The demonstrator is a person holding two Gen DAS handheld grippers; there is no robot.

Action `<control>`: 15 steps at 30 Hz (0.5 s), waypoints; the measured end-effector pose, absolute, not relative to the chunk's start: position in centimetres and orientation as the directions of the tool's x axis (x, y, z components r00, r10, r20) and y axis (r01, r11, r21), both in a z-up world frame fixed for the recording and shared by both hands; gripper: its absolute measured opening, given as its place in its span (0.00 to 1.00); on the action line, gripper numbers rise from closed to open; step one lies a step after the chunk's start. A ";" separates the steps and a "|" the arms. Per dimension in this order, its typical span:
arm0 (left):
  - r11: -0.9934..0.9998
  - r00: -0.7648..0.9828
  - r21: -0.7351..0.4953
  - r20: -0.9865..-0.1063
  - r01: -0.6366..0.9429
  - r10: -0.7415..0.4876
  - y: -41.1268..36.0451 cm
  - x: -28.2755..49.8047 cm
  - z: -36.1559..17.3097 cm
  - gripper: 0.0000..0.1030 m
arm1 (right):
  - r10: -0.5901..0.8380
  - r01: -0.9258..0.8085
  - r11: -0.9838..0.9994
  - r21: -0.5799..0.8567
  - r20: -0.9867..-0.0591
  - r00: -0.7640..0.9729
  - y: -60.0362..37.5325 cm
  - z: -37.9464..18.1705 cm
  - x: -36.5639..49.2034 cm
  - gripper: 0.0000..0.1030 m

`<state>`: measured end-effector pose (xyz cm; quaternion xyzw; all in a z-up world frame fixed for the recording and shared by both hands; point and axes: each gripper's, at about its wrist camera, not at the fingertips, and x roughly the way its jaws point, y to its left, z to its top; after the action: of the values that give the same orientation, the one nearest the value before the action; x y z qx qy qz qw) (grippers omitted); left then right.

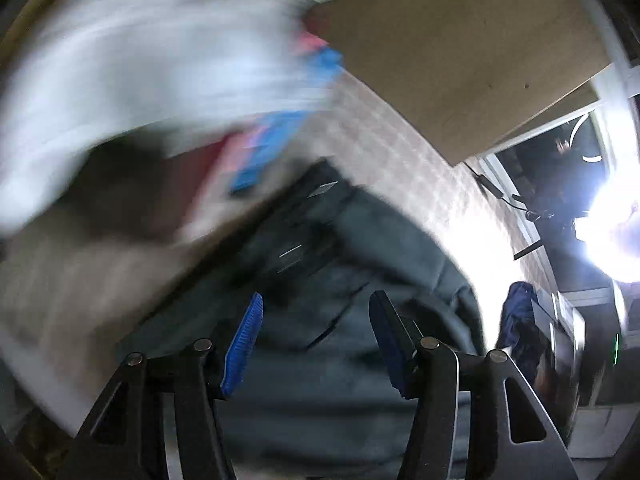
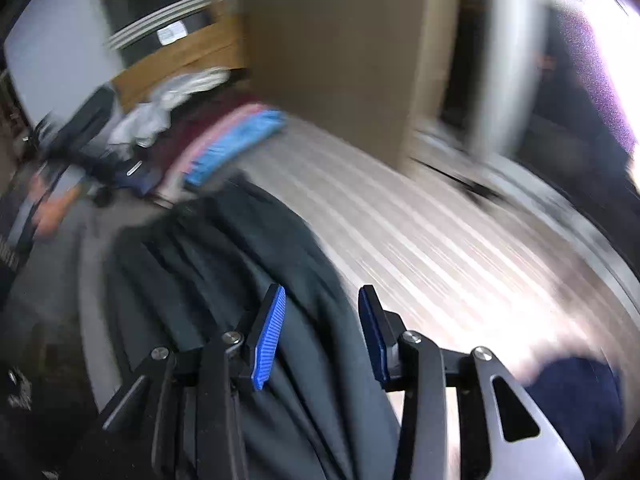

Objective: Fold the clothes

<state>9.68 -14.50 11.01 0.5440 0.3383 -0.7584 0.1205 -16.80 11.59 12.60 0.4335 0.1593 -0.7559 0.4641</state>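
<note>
We are finding both claws, left gripper [image 1: 316,320] and right gripper [image 2: 322,312], standing apart, gripping nothing, above the dark garment [image 2: 240,264] bunched on the quilted surface [image 2: 420,248]. Risk: pinching several layers. Only the right view is showing the clothes pile [image 2: 160,116] clearly.

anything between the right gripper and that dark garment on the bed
Nothing visible does. The right gripper is open directly over the dark grey-green fabric garment; the blurred pink and blue folded pile sits beyond it.

Heavy motion blur, glare at right
</note>
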 end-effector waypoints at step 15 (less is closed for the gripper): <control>-0.428 -0.318 -0.265 -0.946 0.864 -0.056 -24.3 39.5 11.5 0.52 | -0.388 0.946 -0.271 0.180 -0.919 0.064 -10.7 0.8 -19.4 0.37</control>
<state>39.51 -24.25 11.49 0.4811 0.4200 -0.6947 0.3310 -19.37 -10.67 0.79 0.4963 0.2808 -0.6237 0.5347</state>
